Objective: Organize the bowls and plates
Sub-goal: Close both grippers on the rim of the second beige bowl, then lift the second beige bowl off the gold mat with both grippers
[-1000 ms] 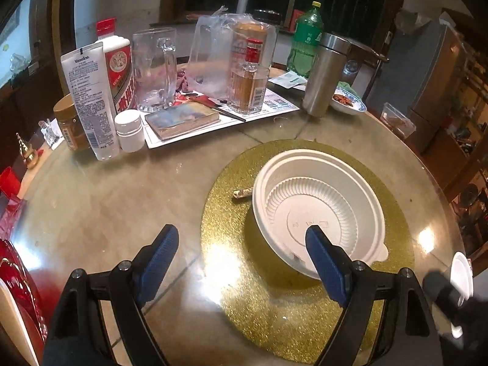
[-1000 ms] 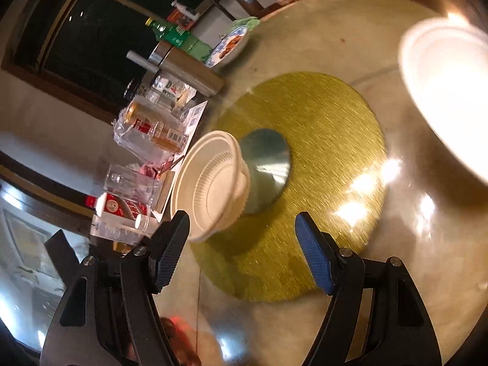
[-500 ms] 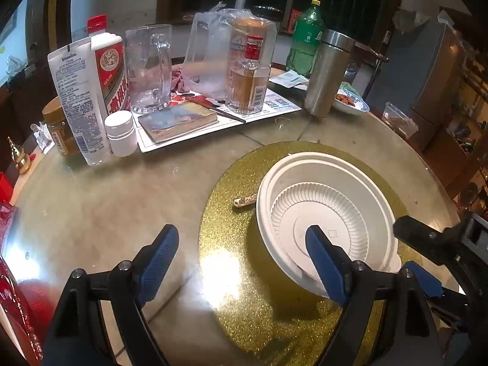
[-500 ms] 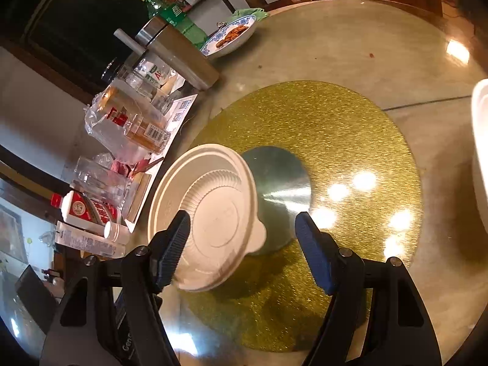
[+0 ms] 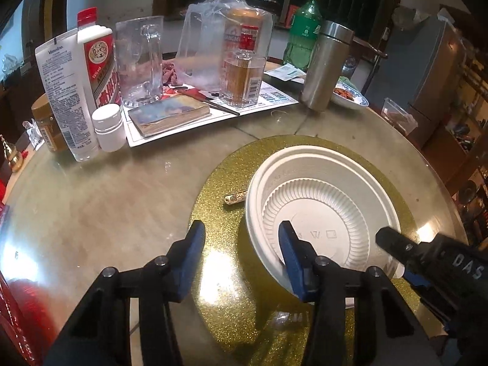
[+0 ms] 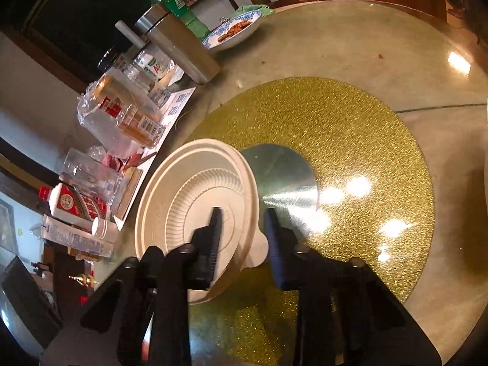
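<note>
Both grippers tilt steeply down at a white disposable bowl (image 5: pixel 323 213) that sits on the gold glitter turntable (image 5: pixel 219 177) of the round table. The left gripper (image 5: pixel 241 259) is closing astride the bowl's near rim, one pad inside, one outside. The right gripper (image 6: pixel 241 238) is closing across the rim beside the tab, its pads not visibly pressing yet.

Both my grippers angle downward, side by side. My left gripper (image 5: pixel 241 253) is closing its fingers; my right gripper (image 6: pixel 241 238) is closing too.
</note>
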Motion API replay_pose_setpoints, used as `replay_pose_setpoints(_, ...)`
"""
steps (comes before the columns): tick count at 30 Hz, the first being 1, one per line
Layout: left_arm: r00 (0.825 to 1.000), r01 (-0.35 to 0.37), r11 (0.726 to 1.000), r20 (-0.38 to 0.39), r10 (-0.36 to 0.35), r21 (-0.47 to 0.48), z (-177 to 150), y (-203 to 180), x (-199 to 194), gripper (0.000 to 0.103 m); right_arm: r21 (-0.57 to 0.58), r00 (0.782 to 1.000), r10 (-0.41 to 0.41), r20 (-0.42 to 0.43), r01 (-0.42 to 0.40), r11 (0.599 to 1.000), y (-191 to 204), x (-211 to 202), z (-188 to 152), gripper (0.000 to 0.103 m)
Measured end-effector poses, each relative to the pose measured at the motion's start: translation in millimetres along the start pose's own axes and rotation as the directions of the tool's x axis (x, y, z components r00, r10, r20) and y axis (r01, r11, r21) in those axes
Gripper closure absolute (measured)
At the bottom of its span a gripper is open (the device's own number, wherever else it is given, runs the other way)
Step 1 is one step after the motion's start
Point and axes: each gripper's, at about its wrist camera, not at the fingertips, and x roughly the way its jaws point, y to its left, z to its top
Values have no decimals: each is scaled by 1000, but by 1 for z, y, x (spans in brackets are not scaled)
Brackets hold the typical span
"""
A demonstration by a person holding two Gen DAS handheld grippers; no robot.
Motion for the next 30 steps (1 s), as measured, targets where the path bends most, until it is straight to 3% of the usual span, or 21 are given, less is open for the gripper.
replay_pose_setpoints(5, 999, 18, 1000, -30, -18, 18, -1, -2, 5, 81, -22, 1000, 2, 4, -2, 1000, 4, -1, -2, 87)
replay_pose_setpoints(30, 1000, 16, 994, 8, -17, 105, -9, -16, -11, 88, -10, 999, -7, 37, 7, 1000, -6, -38, -24, 87)
